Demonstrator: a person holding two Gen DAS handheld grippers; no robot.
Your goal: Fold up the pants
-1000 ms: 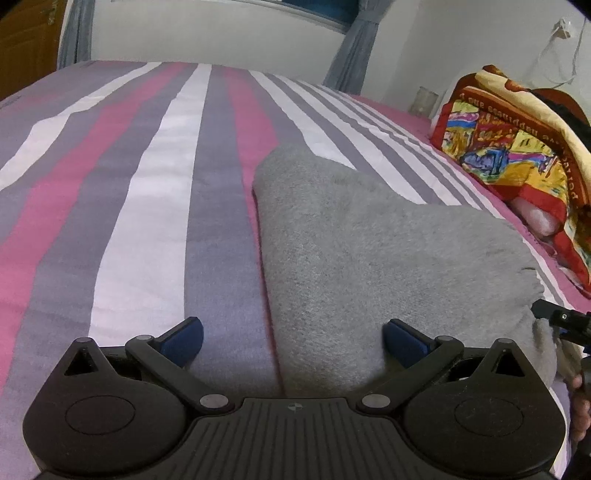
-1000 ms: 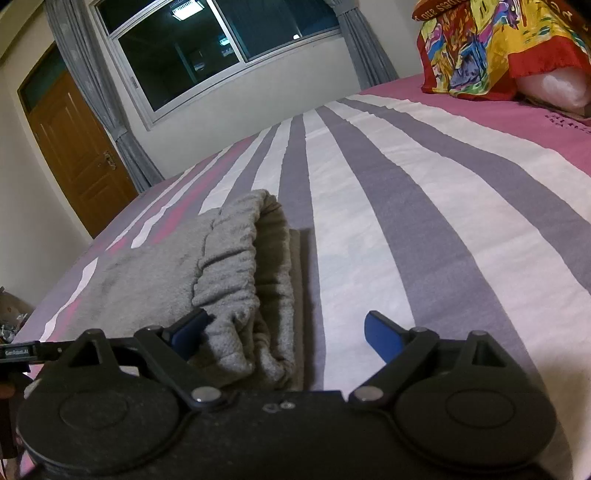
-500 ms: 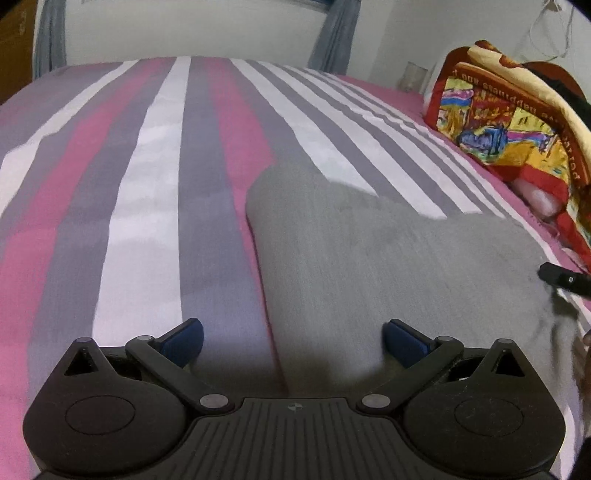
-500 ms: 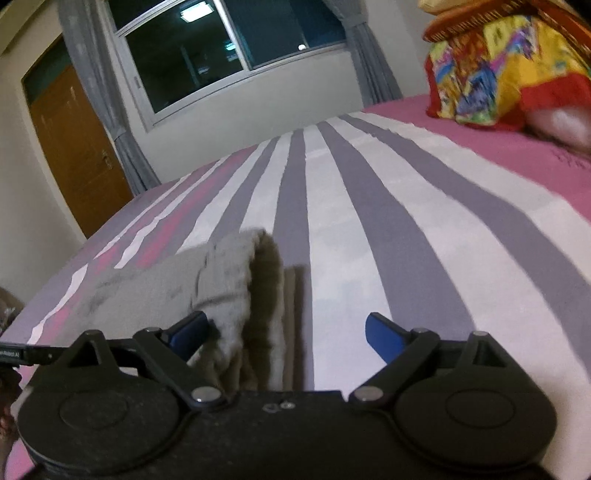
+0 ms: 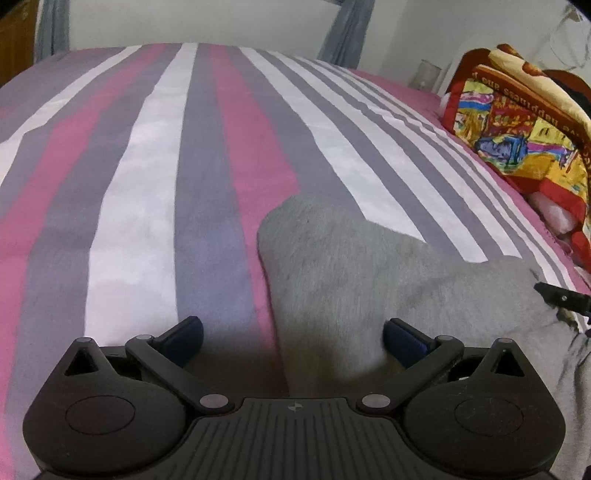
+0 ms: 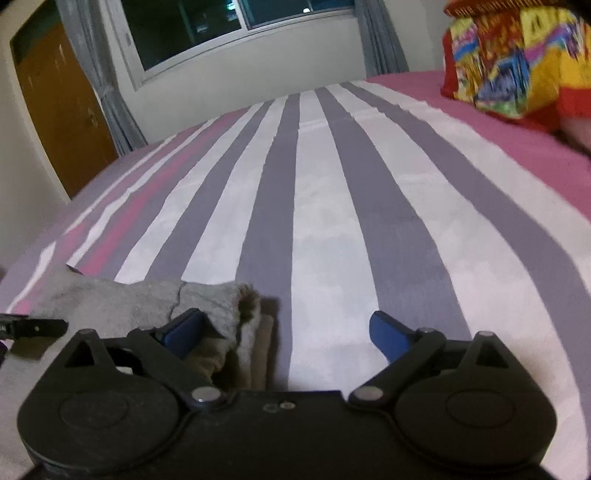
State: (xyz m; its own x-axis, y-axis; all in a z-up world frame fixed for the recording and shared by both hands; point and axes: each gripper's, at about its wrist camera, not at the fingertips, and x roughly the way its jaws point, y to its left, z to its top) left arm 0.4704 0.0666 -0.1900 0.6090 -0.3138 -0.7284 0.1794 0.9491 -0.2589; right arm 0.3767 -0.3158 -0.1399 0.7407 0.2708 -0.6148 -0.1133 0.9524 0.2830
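Observation:
The grey pants [image 5: 351, 266] lie folded in a thick stack on the striped bed sheet [image 5: 133, 206]. My left gripper [image 5: 293, 332] is open above their near left edge, its blue pads wide apart and pressing nothing. In the right wrist view the pants [image 6: 129, 299] sit at the lower left, their layered end beside the left pad. My right gripper [image 6: 286, 330] is open and its jaws are opening further; only sheet and the pants' end lie between them, untouched. A black part of each gripper shows at the edge of the other's view.
A colourful folded blanket [image 5: 517, 125] and a pale pillow [image 5: 557, 214] lie at the bed's right side. Beyond the bed are a dark window [image 6: 229, 26], grey curtains [image 6: 99, 81] and a wooden door [image 6: 59, 110].
Both grippers have drawn back from the pants, which now sit lower and smaller in each view. The right view has swung toward bare sheet. Both stay open.

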